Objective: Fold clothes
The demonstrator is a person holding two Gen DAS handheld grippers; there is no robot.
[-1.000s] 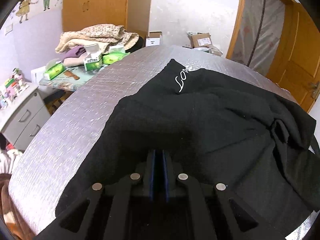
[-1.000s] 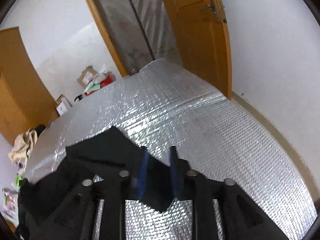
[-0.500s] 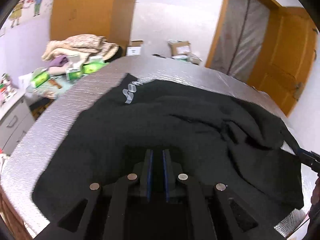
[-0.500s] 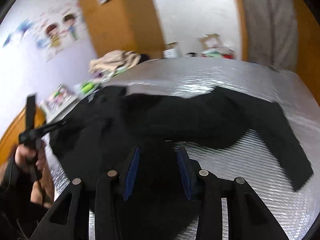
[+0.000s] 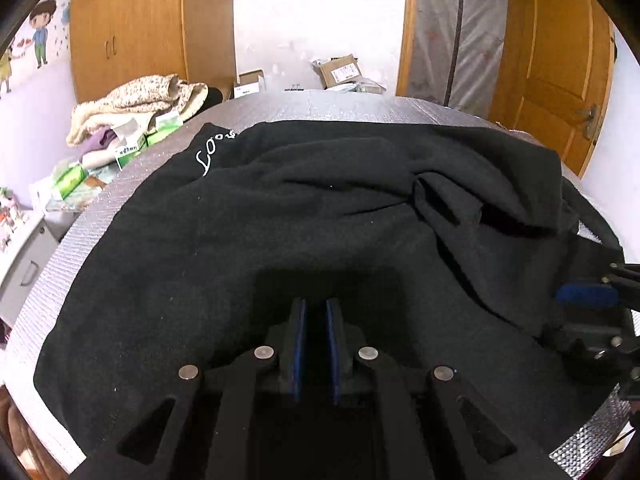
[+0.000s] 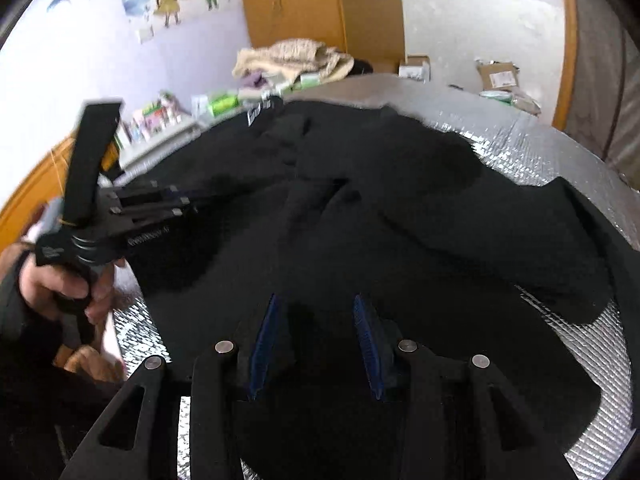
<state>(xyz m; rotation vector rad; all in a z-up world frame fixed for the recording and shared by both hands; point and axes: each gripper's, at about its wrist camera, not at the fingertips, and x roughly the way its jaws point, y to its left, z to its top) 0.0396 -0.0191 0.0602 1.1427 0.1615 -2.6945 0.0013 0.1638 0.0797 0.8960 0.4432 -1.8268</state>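
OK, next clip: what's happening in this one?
A person holding a gripper in each hand is working on a black garment spread, rumpled and unfolded, over a silver quilted table. The left gripper has its jaws nearly closed on the near edge of the fabric. The right gripper is open, its fingers set apart over the cloth. A hand grips the left tool's handle. No neat fold is made yet.

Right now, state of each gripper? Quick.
Left gripper: jaws nearly together on a fold of the black garment, apparently pinching it.
Right gripper: open, jaws wide over the garment, gripping nothing.
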